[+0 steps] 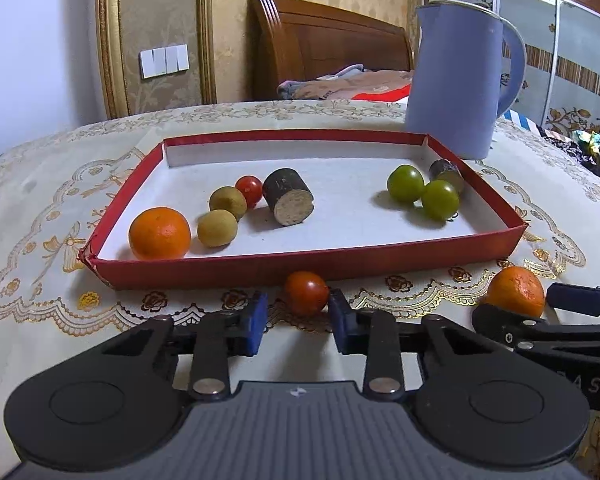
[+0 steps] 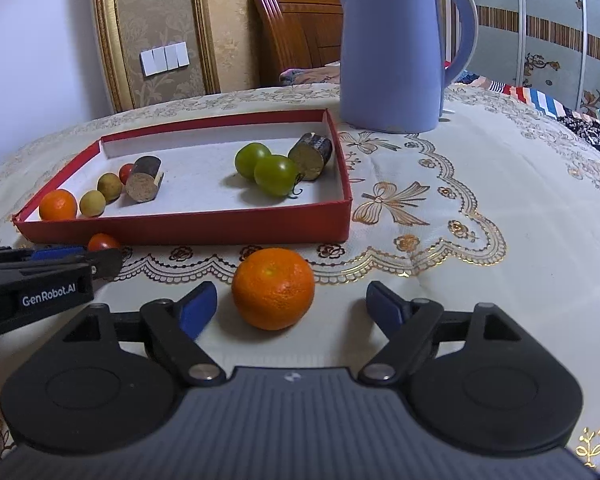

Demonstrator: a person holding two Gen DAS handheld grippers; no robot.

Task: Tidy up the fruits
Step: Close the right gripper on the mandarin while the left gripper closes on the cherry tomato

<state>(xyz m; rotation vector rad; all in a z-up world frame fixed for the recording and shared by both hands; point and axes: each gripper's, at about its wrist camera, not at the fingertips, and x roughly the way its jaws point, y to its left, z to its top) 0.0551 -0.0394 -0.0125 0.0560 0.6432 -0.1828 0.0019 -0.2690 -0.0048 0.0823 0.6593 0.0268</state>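
Observation:
A red tray [image 1: 300, 266] [image 2: 188, 228] with a white floor holds an orange [image 1: 159, 233], two yellow-brown fruits [image 1: 217, 227], a red tomato [image 1: 249, 190], two dark cut cylinders [image 1: 288, 202] and two green tomatoes [image 1: 405, 183]. A red tomato [image 1: 306, 293] [image 2: 103, 242] lies on the cloth before the tray, between my left gripper's [image 1: 298, 314] open fingers, apart from the left pad. A loose orange [image 2: 273, 288] [image 1: 516, 291] lies on the cloth between my right gripper's [image 2: 290, 306] wide-open fingers, untouched.
A blue kettle [image 1: 456, 80] [image 2: 392, 48] stands behind the tray's right corner. The table carries a cream cloth with gold embroidery [image 2: 460, 208]. The left gripper's side shows in the right wrist view [image 2: 40, 280]. A bed and wardrobe lie beyond.

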